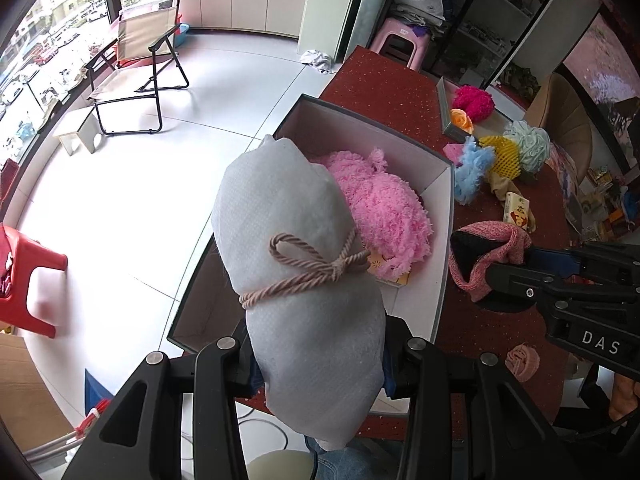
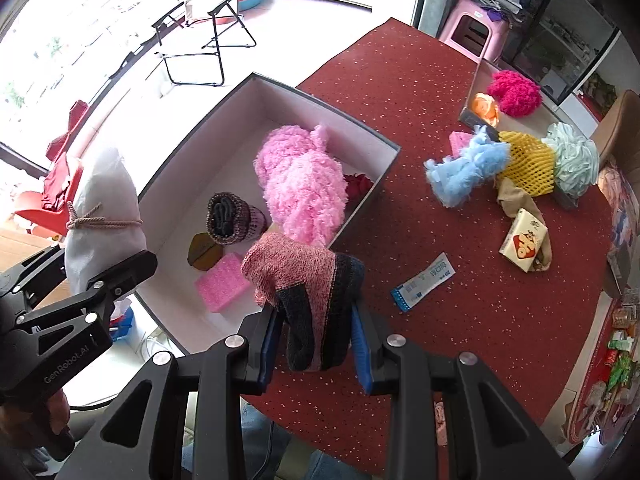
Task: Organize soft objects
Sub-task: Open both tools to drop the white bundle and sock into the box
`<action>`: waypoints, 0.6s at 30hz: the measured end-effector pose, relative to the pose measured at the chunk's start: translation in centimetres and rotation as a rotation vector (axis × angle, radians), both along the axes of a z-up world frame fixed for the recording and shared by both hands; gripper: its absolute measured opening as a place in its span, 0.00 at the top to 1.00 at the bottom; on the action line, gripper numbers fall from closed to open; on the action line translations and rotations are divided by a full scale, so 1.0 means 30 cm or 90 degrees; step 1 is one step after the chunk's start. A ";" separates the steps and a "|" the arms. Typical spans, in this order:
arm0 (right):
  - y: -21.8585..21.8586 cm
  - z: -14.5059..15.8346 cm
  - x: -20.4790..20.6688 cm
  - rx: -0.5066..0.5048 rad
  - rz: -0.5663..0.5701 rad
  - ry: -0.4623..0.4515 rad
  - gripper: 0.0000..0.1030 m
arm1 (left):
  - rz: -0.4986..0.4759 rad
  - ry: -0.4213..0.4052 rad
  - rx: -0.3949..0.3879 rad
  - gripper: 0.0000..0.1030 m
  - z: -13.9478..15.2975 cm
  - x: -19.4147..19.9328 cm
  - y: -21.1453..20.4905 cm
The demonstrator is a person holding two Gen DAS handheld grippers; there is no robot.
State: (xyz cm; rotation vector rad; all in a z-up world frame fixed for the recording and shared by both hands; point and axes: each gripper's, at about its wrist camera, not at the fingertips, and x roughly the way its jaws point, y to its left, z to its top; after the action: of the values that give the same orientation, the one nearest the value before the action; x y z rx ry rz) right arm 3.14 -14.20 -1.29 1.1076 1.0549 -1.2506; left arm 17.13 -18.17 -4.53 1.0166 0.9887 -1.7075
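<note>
My left gripper (image 1: pixel 320 364) is shut on a white foam bundle tied with a pink cord (image 1: pixel 296 264), held above the near left corner of the open white box (image 1: pixel 440 248); the bundle also shows in the right wrist view (image 2: pixel 100 208). My right gripper (image 2: pixel 314 340) is shut on a pink-and-black knitted sock (image 2: pixel 308 288), held at the box's near right edge (image 2: pixel 384 168); the sock also shows in the left wrist view (image 1: pixel 488 256). In the box lie a fluffy pink item (image 2: pixel 304 184), a rolled knit piece (image 2: pixel 232 220), a pink sponge (image 2: pixel 222 286) and a brown piece (image 2: pixel 204 254).
On the red table (image 2: pixel 460 320) lie a blue fluffy item (image 2: pixel 464 168), yellow foam net (image 2: pixel 524 164), pale green bath puff (image 2: pixel 576 160), magenta pompom (image 2: pixel 514 92), orange flower (image 2: pixel 486 108), tissue pack (image 2: pixel 522 246) and a blue-white sachet (image 2: pixel 424 282). A folding chair (image 1: pixel 136 68) and a red stool (image 1: pixel 28 280) stand on the floor.
</note>
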 end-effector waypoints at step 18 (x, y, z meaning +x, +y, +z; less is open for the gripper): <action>-0.118 -0.047 0.165 0.015 0.061 -0.041 0.66 | 0.004 -0.033 0.020 0.58 -0.048 0.004 -0.015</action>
State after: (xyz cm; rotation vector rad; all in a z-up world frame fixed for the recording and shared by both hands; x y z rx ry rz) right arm 8.10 -17.72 -2.69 1.0959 1.0643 -1.1213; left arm 17.26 -18.61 -5.97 1.0712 0.9876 -1.6570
